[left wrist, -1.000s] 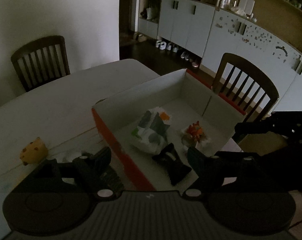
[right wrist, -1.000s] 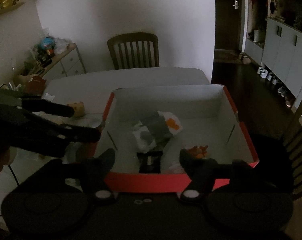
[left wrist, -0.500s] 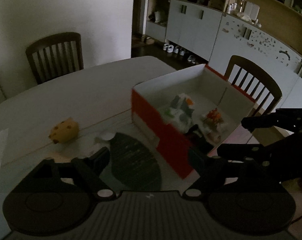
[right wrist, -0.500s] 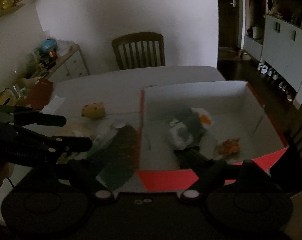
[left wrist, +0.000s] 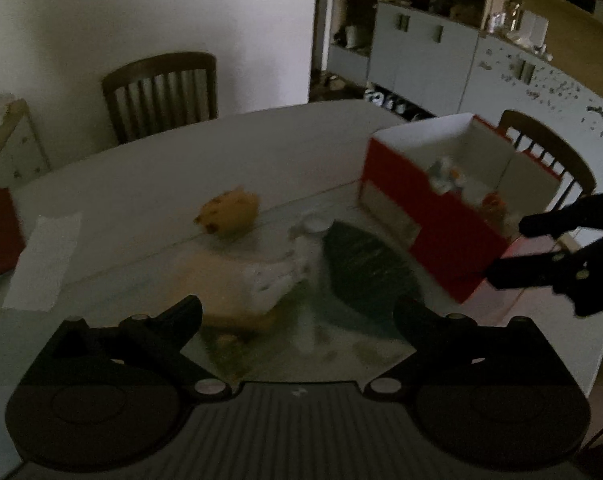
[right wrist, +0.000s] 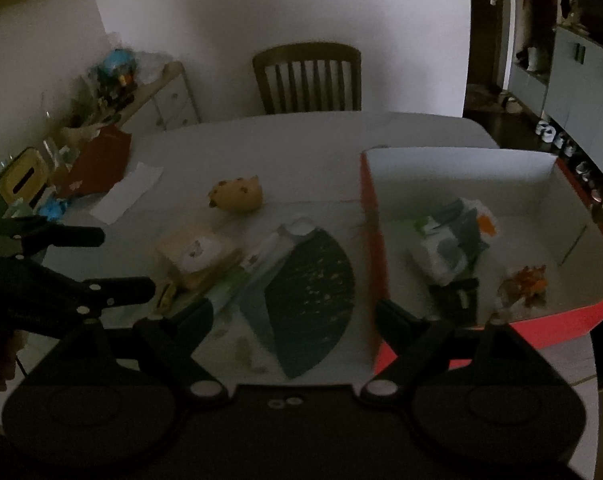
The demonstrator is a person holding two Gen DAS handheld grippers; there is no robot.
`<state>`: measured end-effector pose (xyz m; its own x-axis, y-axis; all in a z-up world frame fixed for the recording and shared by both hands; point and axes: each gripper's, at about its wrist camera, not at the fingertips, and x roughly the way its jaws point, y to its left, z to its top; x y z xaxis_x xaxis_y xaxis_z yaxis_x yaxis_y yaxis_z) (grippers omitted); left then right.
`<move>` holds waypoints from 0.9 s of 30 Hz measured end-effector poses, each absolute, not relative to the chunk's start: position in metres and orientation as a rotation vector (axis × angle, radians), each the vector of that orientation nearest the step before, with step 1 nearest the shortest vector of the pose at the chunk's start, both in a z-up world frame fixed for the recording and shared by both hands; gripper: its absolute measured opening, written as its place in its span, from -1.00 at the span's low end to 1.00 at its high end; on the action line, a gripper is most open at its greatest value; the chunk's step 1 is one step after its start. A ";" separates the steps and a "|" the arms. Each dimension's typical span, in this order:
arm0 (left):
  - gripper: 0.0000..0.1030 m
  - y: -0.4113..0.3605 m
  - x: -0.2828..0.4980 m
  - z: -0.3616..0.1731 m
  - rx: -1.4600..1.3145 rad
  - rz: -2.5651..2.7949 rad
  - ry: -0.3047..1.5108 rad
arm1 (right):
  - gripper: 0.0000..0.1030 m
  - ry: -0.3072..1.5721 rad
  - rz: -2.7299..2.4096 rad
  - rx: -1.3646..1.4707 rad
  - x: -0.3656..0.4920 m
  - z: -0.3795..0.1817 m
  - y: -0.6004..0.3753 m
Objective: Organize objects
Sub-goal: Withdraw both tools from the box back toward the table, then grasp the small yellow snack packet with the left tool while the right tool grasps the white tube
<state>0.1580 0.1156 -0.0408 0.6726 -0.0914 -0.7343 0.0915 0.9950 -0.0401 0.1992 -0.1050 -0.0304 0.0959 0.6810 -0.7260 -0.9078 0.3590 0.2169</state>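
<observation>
Left gripper: fingers spread, empty, above table. Right gripper: fingers spread, empty. Dark fan nearest, flat on table; flat packet beside; yellow toy beyond. Red box, right: 3 items inside.

The room is dim and the pictures look grainy. Things near the red box are blurry. The edges bend round and go dark.
</observation>
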 end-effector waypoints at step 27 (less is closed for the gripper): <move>0.99 0.173 0.175 -0.144 -0.043 0.040 0.927 | 0.70 0.947 1.096 -0.440 0.183 -0.100 -0.005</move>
